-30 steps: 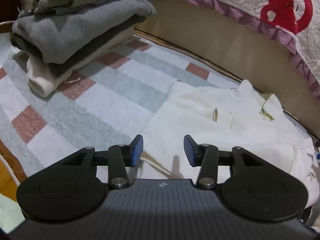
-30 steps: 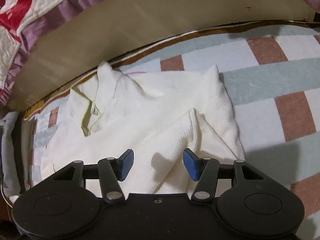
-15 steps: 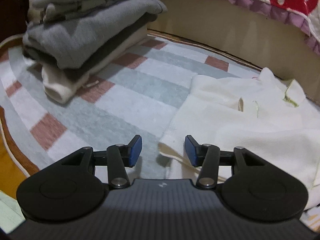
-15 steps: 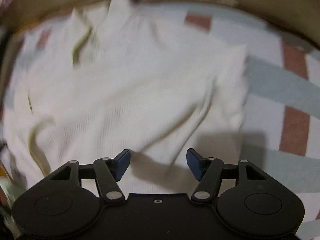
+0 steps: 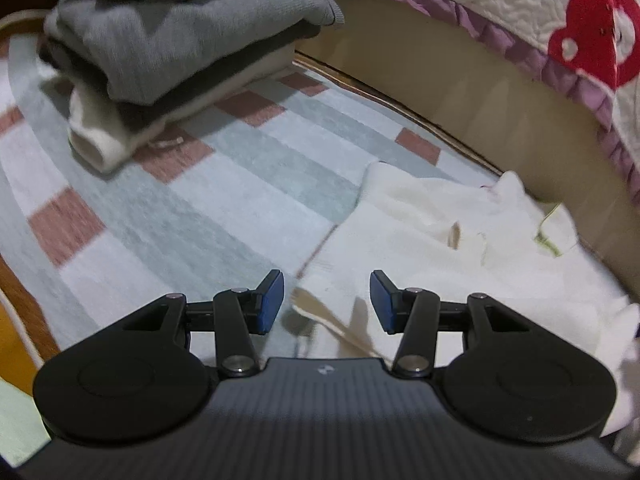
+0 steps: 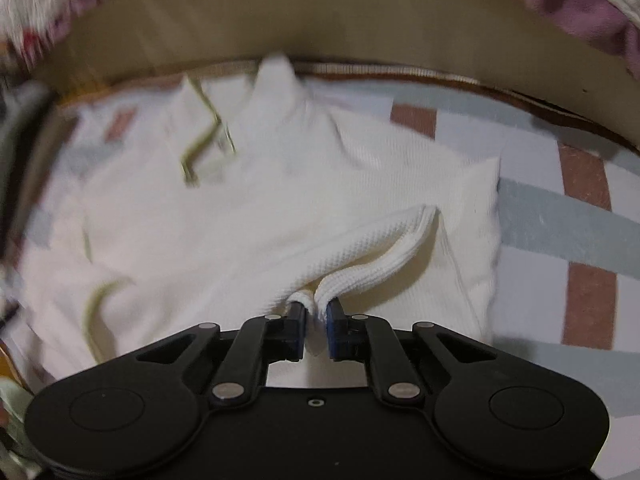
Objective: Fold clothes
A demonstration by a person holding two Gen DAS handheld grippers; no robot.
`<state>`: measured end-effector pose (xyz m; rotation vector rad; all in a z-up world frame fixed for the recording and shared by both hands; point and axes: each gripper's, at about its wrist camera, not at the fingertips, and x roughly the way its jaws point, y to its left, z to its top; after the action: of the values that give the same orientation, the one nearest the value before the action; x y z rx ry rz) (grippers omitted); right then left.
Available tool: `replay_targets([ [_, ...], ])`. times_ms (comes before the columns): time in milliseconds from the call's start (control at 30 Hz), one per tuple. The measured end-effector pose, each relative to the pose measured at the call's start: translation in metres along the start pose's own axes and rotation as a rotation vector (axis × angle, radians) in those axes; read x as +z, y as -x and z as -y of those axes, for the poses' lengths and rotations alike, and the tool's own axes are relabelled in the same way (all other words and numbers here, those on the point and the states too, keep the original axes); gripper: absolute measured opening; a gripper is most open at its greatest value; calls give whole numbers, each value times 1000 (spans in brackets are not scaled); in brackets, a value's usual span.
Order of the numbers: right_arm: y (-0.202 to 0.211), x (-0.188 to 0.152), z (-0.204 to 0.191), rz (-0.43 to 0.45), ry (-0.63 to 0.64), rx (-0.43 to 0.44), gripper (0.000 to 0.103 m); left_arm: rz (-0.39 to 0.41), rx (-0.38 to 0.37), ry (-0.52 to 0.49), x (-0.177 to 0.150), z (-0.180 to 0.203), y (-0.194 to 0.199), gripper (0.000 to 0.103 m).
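Note:
A white waffle-knit shirt (image 6: 248,216) with green collar trim lies spread on the checked blanket (image 6: 560,224). My right gripper (image 6: 316,316) is shut on a bunched fold of the shirt's near edge and lifts it a little. In the left wrist view the same shirt (image 5: 460,248) lies to the right. My left gripper (image 5: 326,300) is open and empty, its fingers straddling the shirt's near left corner just above the blanket (image 5: 200,208).
A stack of folded grey and cream clothes (image 5: 180,52) stands at the far left. A beige wall of the bed (image 5: 460,92) under a quilt with purple trim (image 5: 560,20) runs along the back. The blanket's edge (image 5: 16,304) is at the near left.
My right gripper has closed on the shirt's near edge and bunched it up. My left gripper has shifted right, over the shirt's corner, still open.

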<state>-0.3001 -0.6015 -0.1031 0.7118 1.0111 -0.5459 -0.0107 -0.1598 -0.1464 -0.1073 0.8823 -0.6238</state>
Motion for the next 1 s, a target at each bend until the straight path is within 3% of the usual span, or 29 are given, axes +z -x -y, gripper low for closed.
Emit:
replay_targets([
  [100,4,4,8,50,-95,58,12,-17,9,46,-2,-6,-8,57],
  [200,6,4,17,70,-151,102,12,-27,4,84,-3,-12,-16,58],
  [267,3,5,13,82,-143,115,12,-22,-44,100,-2,-15,-19,50],
  [300,4,5,10,92,-133,124,12,-9,-65,100,-1,-14,-19,42],
  [333,6,4,8,102,-123,133,12,2,-87,80,0,-12,-18,14],
  [367,7,4,5,113,-112,142,12,11,-110,45,1,-7,-16,4],
  [700,13,10,16,243,-179,200,11,61,-198,-73,19,33,5,4],
  [900,23,12,19,361,-187,127,11,154,-151,-133,46,58,10,3],
  [1000,16,22,23,368,-195,118,11,179,-123,-211,58,75,2,3],
])
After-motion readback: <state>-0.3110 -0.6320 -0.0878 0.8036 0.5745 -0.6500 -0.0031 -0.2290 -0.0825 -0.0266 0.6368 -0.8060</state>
